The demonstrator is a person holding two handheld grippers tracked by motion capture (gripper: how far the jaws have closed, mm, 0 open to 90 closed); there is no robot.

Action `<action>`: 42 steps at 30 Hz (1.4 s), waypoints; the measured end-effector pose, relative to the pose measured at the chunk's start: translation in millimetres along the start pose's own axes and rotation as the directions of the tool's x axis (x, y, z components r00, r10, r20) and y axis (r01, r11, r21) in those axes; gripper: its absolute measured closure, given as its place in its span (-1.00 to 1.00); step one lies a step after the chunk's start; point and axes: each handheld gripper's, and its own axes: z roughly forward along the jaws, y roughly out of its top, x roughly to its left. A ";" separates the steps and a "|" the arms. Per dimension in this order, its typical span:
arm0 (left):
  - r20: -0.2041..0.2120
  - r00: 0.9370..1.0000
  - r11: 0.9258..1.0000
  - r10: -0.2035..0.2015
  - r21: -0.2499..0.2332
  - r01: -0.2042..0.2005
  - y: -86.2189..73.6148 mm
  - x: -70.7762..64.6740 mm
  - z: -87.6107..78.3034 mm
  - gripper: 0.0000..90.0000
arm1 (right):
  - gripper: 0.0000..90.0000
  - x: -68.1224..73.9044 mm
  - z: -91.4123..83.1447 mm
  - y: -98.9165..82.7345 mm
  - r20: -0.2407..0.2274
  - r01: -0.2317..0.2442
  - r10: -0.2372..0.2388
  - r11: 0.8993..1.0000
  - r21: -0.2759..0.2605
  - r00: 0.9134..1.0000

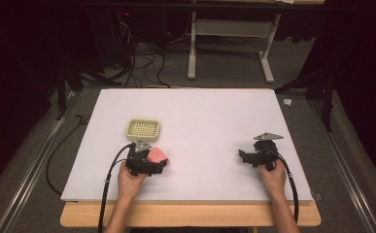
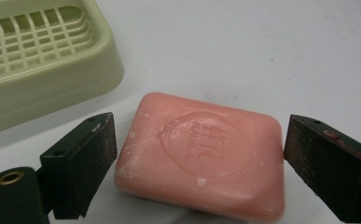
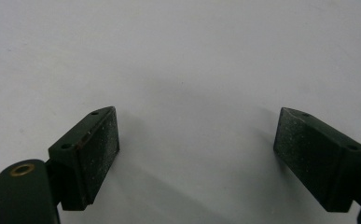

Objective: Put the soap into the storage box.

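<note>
Biggest thing here is the white table (image 1: 200, 116), a plain board taking up most of the high view. On it, at about 10 o'clock from the board's middle, sits a pale green soap dish (image 1: 143, 128) with a grid insert, flat and upright. Just at 5 o'clock from the dish is the left gripper (image 1: 162, 164), held in the person's left hand (image 1: 129, 179). Over at about 4 o'clock from the middle, well apart from all that, is the right gripper (image 1: 244, 156), jaws spread wide over bare table with nothing between them. Smallest is the pink soap bar (image 2: 201, 156), lying flat on the table just beside the dish, not touching it. The left jaws are wide and sit either side of the bar, right up against its ends; can't tell if they're actually pressing yet.
</note>
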 end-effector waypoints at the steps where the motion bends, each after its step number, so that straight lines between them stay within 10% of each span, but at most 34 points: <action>1: 0.001 1.000 1.000 0.001 0.004 -0.001 -0.2 0.0 1.1 -0.77 | -0.67 0.0 0.0 0.0 0.000 0.000 0.000 1.000 0.000 1.000; 42: -0.044 0.998 0.997 0.049 0.070 -0.046 0.2 -5.4 3.4 -0.69 | -0.67 -0.3 0.0 -0.1 0.000 0.003 -0.003 1.000 0.000 1.000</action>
